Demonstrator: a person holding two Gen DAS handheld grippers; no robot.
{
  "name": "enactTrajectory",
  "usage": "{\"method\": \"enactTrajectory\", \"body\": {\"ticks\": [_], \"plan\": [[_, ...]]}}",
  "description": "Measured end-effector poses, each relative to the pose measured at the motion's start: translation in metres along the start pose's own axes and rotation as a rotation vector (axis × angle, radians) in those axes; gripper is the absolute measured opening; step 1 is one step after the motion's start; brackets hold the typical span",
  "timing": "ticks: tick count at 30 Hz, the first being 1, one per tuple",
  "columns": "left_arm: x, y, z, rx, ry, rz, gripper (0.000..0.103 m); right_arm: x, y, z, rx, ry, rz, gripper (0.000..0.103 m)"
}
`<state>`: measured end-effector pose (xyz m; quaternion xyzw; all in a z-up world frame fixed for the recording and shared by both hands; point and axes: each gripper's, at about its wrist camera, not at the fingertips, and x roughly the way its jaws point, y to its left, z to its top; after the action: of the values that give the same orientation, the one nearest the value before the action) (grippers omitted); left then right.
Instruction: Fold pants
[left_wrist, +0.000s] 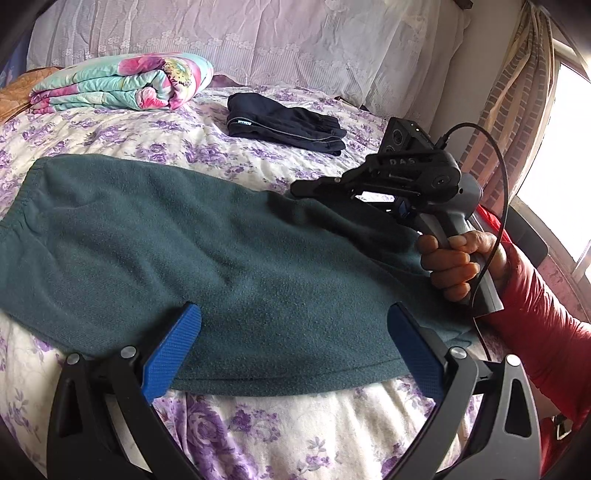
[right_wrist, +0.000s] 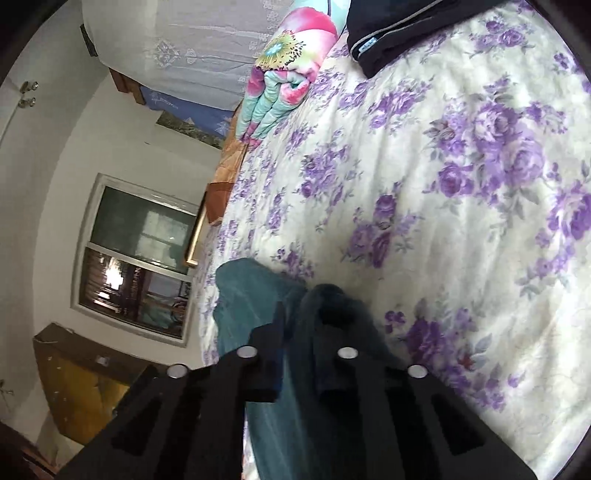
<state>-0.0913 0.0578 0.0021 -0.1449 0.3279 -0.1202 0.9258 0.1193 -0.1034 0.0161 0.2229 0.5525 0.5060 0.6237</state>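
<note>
Two grippers at work on the teal fleece pants (left_wrist: 207, 251), which lie flat across the purple-floral bedsheet (left_wrist: 288, 435), waistband to the left in the left wrist view. Our right gripper (left_wrist: 301, 189) has its fingers pressed together on the far edge of the fabric, approx. at the crotch/leg end; the right wrist view shows teal cloth bunched between its jaws. Our left gripper (left_wrist: 291, 354) sits spread wide over the near hem, blue pads either side, nothing pinched yet. We judge the step as grabbing edges for the first fold. Next move prob. needs the left to close on the hem, then both to lift and carry across together. Beyond: folded navy garment (left_wrist: 284, 127), rolled floral quilt (left_wrist: 122, 83), lace headboard cover (left_wrist: 258, 37), bright window (left_wrist: 561, 147) w/ curtain.
</note>
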Motion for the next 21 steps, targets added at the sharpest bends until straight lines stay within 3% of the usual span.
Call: {"method": "enactTrajectory", "body": {"ticks": [4, 7, 9, 10, 12, 13, 14, 17, 19, 21], "plan": [[0.000, -0.001, 0.000, 0.002, 0.003, 0.005, 0.098, -0.008, 0.010, 0.007, -0.074, -0.054, -0.086, 0.007], [0.001, -0.001, 0.000, 0.002, 0.006, 0.010, 0.098, -0.011, 0.007, 0.021, -0.154, -0.096, -0.228, 0.006], [0.001, -0.001, 0.000, 0.004, 0.009, 0.013, 0.098, -0.006, -0.011, 0.027, -0.130, -0.064, -0.288, 0.008], [0.001, -0.002, 0.000, 0.005, 0.010, 0.015, 0.098, -0.006, -0.018, 0.027, -0.111, -0.060, -0.272, 0.008], [0.002, -0.002, 0.000, 0.006, 0.012, 0.018, 0.098, -0.016, -0.017, 0.027, -0.103, -0.087, -0.271, 0.021], [0.002, -0.002, 0.000, 0.006, 0.013, 0.019, 0.098, -0.025, -0.010, 0.025, -0.115, -0.123, -0.292, 0.041], [0.002, -0.002, 0.000, 0.006, 0.013, 0.020, 0.098, -0.035, -0.002, 0.022, -0.137, -0.170, -0.302, 0.053], [0.002, -0.001, 0.000, 0.006, 0.013, 0.019, 0.098, -0.064, 0.026, -0.001, -0.273, -0.297, -0.395, 0.053], [0.002, -0.001, 0.000, 0.006, 0.013, 0.019, 0.098, -0.068, 0.038, -0.025, -0.350, -0.273, -0.429, 0.054], [0.002, -0.001, 0.000, 0.006, 0.013, 0.019, 0.098, -0.065, 0.036, -0.048, -0.344, -0.197, -0.389, 0.065]]}}
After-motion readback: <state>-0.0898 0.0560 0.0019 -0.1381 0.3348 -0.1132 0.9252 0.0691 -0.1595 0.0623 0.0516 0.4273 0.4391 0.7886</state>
